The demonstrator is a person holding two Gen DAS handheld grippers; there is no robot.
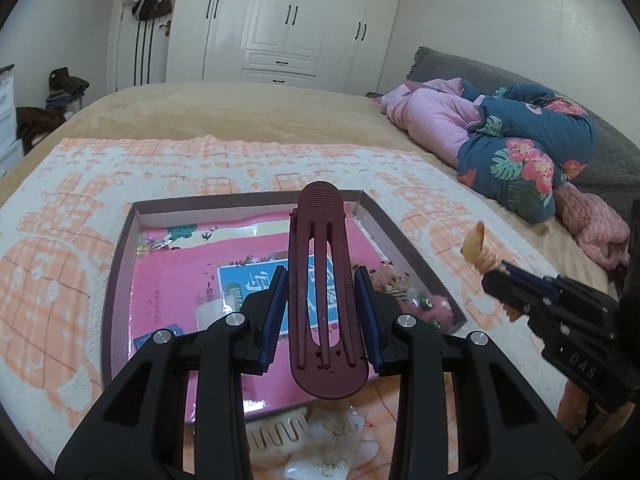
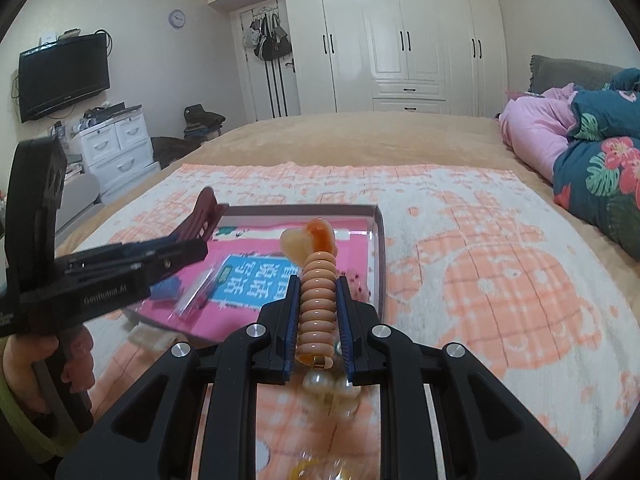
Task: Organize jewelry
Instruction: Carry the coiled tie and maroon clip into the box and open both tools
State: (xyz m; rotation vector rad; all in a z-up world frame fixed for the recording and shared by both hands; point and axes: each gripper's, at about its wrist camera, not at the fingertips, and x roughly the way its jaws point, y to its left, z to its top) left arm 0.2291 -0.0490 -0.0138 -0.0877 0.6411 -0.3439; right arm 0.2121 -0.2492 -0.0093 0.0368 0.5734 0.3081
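My left gripper (image 1: 321,282) is shut on a long maroon hair clip (image 1: 322,280) and holds it above a shallow box (image 1: 116,272) lined with pink packaging. My right gripper (image 2: 318,288) is shut on a peach spiral hair tie (image 2: 318,300) with a heart charm and pearl beads hanging below. It hovers over the box's right part (image 2: 378,248). The right gripper shows in the left wrist view (image 1: 500,280) beside the box's right edge. The left gripper shows in the right wrist view (image 2: 192,246) over the box's left side.
The box lies on a peach-and-white towel (image 1: 240,164) on a bed. A cream comb clip (image 1: 276,434) and a bag of small jewelry (image 1: 340,444) lie below the box. Pink hair things (image 1: 436,312) sit in its right corner. Folded bedding (image 1: 520,148) lies right.
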